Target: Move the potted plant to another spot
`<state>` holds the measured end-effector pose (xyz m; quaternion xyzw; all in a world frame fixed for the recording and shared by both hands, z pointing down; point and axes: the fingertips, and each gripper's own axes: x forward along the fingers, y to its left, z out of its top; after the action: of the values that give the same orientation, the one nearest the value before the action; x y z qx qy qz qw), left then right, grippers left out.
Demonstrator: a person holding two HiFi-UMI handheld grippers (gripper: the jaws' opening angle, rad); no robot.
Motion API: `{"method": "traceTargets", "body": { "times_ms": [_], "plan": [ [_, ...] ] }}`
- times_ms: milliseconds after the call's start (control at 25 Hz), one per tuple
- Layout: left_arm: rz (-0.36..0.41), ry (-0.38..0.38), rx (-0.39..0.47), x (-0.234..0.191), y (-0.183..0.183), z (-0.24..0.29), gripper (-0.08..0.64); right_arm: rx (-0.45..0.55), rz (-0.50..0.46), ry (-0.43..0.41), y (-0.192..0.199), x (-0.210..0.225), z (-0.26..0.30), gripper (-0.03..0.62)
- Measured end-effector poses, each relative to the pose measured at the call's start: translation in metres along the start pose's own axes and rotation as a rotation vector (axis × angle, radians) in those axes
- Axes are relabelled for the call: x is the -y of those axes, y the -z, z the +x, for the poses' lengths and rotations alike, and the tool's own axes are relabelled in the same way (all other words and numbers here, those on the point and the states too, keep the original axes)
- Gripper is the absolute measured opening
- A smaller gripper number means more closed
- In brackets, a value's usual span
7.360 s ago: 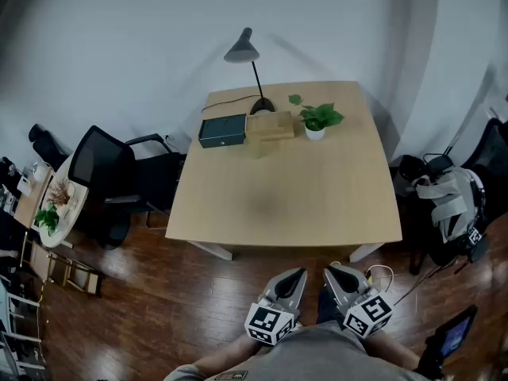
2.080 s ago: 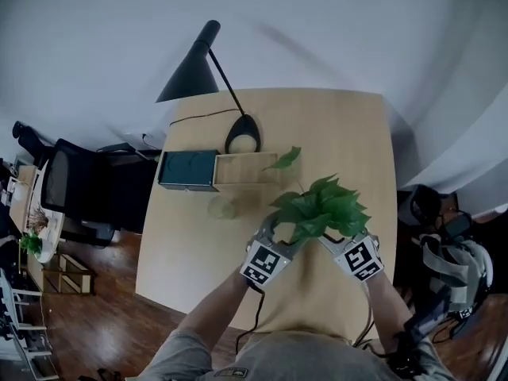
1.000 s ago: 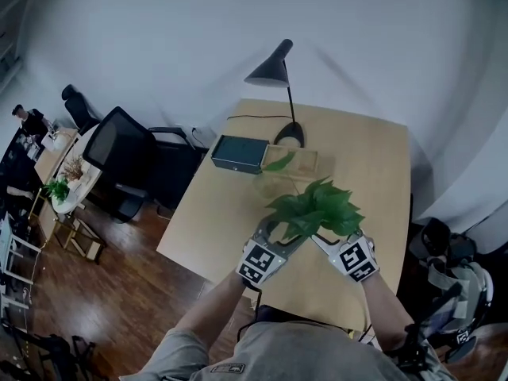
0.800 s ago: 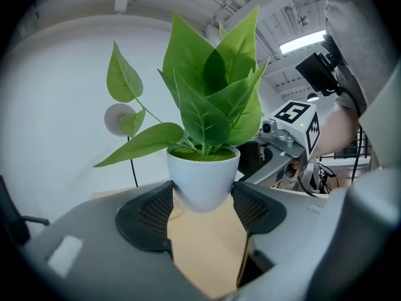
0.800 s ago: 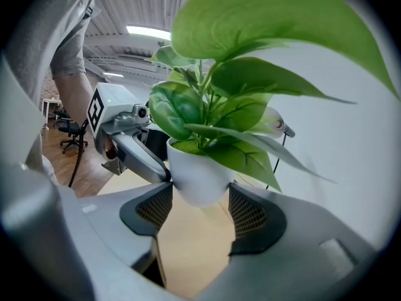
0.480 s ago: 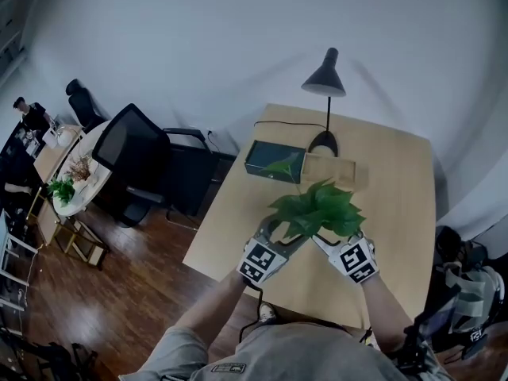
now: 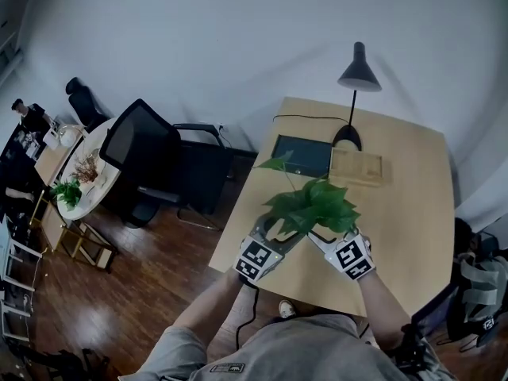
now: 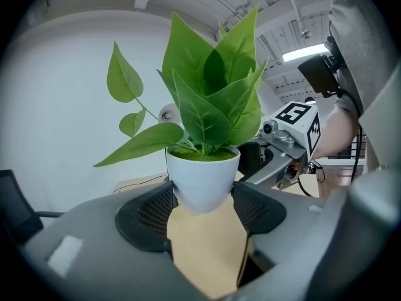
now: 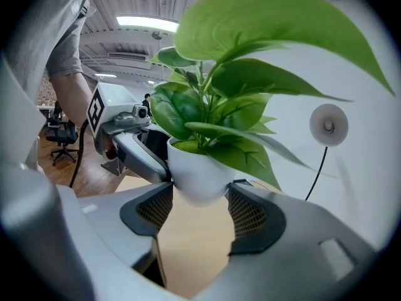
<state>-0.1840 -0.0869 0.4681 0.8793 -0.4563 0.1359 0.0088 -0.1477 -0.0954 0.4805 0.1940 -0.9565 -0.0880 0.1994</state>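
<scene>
Both tools are clamping the potted plant (image 7: 309, 206) by its white pot (image 8: 202, 174) — the left tool (image 8: 202, 200) and the right tool (image 9: 199, 199) are pressing from opposite sides, probably to keep the leafy top from tipping. It is hanging clear above the table's (image 7: 401, 236) near-left part. Bare table is lying open to the right; the lamp (image 7: 359, 58), dark box (image 7: 302, 155) and wooden tray (image 7: 361, 167) are crowding the far edge — the left edge is sitting close.
</scene>
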Motion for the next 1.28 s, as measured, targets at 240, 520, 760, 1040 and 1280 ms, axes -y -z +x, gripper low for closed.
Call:
{"method": "traceTargets", "body": {
  "times_ms": [240, 520, 760, 1040, 1280],
  "plan": [
    [-0.02, -0.05, -0.022, -0.019, 0.008, -0.006, 0.298, 0.01, -0.008, -0.052, -0.004, -0.003, 0.022, 0.285],
    [-0.035, -0.105, -0.047, -0.039, 0.016, -0.013, 0.298, 0.029, -0.003, -0.112, -0.008, -0.005, 0.045, 0.284],
    [-0.065, -0.084, -0.067, -0.07, 0.04, -0.02, 0.298, 0.002, 0.019, -0.117, -0.005, -0.013, 0.084, 0.284],
    [-0.077, 0.017, -0.081, -0.128, 0.077, -0.02, 0.298, -0.07, 0.071, -0.048, 0.0, -0.016, 0.149, 0.284],
    [-0.093, 0.108, -0.11, -0.159, 0.112, -0.014, 0.298, -0.137, 0.134, 0.0, 0.018, -0.02, 0.191, 0.284]
  ]
}}
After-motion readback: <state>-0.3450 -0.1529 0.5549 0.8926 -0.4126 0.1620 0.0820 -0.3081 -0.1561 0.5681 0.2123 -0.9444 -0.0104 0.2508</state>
